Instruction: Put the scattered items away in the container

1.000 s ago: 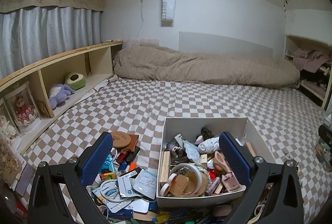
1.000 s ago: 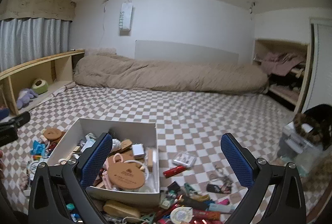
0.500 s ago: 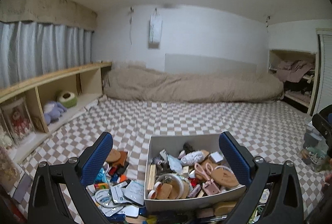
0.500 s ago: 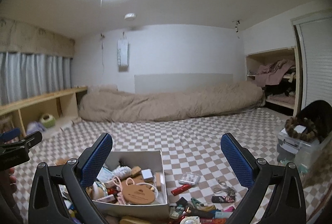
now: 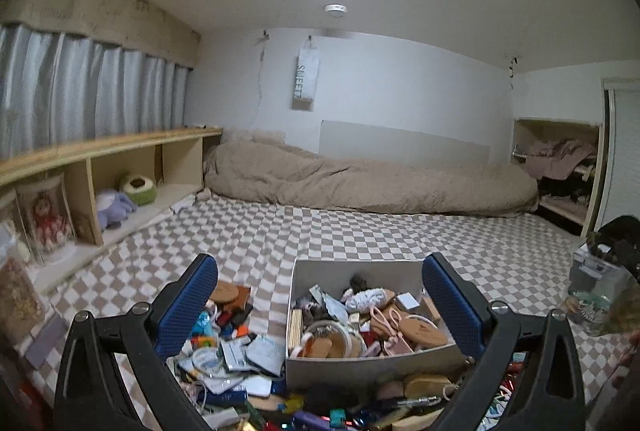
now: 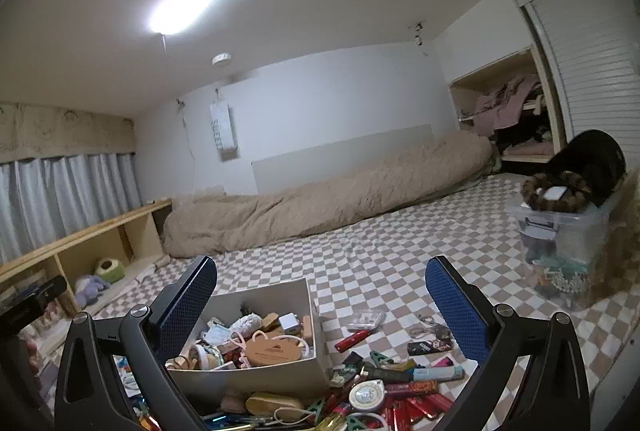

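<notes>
A white cardboard box (image 5: 360, 367) sits on the checkered bedding and holds several small items; it also shows in the right wrist view (image 6: 256, 375). Scattered items lie to its left (image 5: 228, 347), in front of it (image 5: 360, 407) and to its right (image 6: 404, 383), among them a red lighter (image 6: 354, 340) and a round white disc (image 6: 367, 394). My left gripper (image 5: 320, 311) is open and empty, raised above the box. My right gripper (image 6: 320, 307) is open and empty, above the box's right edge and the items beside it.
A rolled beige duvet (image 5: 360, 179) lies at the back. A wooden shelf (image 5: 100, 167) with plush toys runs along the left. A clear plastic bin (image 6: 560, 231) with things on top stands at the right. Checkered bedding (image 5: 360, 231) covers the floor area.
Both grippers have tilted upward, so the ceiling light came into view and the box sank lower in both views. The right gripper has also rolled. Both stay open.
</notes>
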A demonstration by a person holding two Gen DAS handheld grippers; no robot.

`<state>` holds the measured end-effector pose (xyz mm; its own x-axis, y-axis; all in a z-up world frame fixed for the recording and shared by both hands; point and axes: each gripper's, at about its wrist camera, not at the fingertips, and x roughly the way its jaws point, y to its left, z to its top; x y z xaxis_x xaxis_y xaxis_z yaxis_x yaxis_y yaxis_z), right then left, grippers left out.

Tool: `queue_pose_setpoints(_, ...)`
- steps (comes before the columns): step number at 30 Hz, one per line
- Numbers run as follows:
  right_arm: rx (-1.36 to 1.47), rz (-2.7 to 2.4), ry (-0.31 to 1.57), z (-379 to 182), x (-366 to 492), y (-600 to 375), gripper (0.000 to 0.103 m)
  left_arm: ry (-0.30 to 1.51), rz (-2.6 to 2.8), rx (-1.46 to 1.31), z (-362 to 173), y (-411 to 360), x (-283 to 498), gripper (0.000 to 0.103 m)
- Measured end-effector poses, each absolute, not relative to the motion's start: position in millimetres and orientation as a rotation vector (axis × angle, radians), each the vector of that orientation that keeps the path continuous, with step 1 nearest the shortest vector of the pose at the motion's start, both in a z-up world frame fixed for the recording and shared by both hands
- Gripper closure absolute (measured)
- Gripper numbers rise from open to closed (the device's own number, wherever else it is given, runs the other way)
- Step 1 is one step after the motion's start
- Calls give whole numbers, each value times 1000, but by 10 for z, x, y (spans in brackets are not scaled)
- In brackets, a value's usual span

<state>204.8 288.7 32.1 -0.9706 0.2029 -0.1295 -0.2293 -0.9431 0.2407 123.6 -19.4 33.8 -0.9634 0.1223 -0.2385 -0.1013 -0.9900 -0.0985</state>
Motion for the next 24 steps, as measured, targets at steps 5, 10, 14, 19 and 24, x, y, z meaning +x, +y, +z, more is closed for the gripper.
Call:
queue_pose_setpoints(5, -288, 2830, 269, 168, 2110, 2959, 0, -119, 3064, -409, 209, -448, 1316, 0)
queue_pose_setpoints(10, -416, 2796, 293, -59, 2099, 3156, 0, -13, 3115, -607, -30, -698, 1233, 0)
queue_pose_setpoints(14, -568, 2802, 310, -253, 2043, 3344, 0, 61, 3158, -719, -257, -887, 1168, 0)
queue_pose_setpoints(19, -768, 2769, 332, -474, 1921, 3532, 0, 67, 3098, -888, -556, -1103, 1024, 0)
queue_pose_setpoints(24, -948, 2734, 369, -674, 1795, 3664, 0, -36, 3003, -1064, -812, -1356, 860, 0)
